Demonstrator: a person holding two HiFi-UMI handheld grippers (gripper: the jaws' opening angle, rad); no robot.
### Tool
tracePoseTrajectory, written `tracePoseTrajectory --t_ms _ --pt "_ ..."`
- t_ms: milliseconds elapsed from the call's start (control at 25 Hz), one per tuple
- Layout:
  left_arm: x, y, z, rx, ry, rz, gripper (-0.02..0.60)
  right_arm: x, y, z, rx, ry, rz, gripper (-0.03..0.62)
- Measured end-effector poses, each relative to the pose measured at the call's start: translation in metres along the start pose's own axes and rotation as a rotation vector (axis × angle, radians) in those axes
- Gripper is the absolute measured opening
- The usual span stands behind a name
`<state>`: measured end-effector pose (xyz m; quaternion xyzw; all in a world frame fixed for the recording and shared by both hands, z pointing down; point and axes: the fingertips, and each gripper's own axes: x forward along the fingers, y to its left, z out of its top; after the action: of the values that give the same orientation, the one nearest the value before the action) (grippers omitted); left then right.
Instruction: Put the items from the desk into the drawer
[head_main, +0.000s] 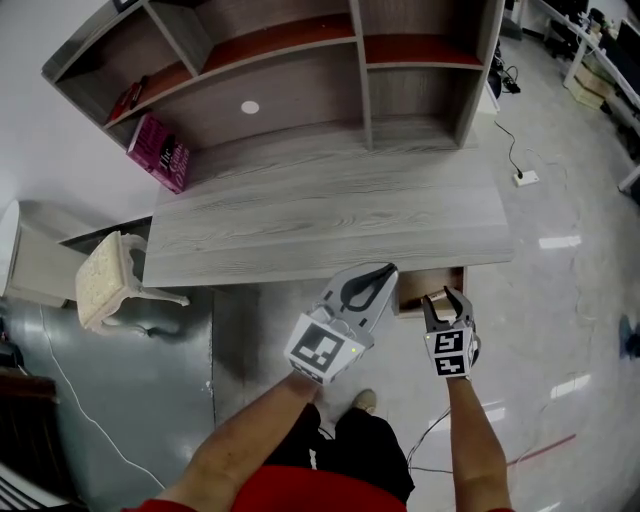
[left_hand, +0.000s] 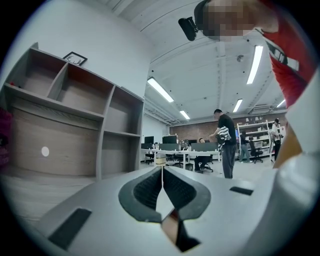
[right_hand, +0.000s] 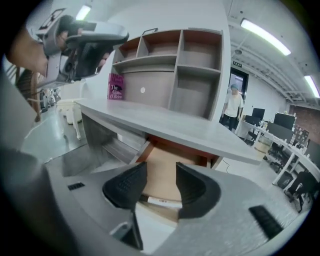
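Observation:
The grey desk (head_main: 330, 215) with its shelf unit carries a pink book (head_main: 158, 152) leaning at the back left; that book (right_hand: 115, 86) also shows in the right gripper view. Under the desk's front right edge a wooden drawer (head_main: 415, 297) stands pulled out. Inside the drawer (right_hand: 161, 162) a slim white item (right_hand: 159, 201) lies near the front. My right gripper (head_main: 447, 294) hangs over the drawer, open and empty (right_hand: 161, 174). My left gripper (head_main: 383, 272) is just left of the drawer at the desk's edge, shut on nothing (left_hand: 161, 170), and it points out over the desk.
A cream upholstered chair (head_main: 102, 280) stands left of the desk. Dark red books (head_main: 128, 100) lie on a left shelf. A power strip with a cable (head_main: 525, 178) is on the floor at the right. People stand far off among office desks (left_hand: 225, 142).

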<state>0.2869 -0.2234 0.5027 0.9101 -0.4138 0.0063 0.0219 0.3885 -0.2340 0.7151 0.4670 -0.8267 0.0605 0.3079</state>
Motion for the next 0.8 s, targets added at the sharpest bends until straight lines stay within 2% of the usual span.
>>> tracePoseTrajectory --t_ms 120,320,560,800 --pt "-0.001 -0.002 -0.003 -0.005 0.009 -0.004 0.009 -0.020 -0.005 0.020 0.050 -0.084 0.038 0.172" --pt "0.000 -0.006 0.003 0.021 -0.015 -0.012 0.009 -0.063 -0.020 0.081 0.088 -0.264 0.101 0.128" --pt "-0.001 -0.020 0.034 0.032 -0.015 -0.046 0.009 -0.115 -0.031 0.173 0.104 -0.440 0.150 0.082" --pt "-0.008 -0.028 0.082 0.040 -0.072 -0.099 0.009 -0.166 -0.028 0.249 0.103 -0.577 0.131 0.063"
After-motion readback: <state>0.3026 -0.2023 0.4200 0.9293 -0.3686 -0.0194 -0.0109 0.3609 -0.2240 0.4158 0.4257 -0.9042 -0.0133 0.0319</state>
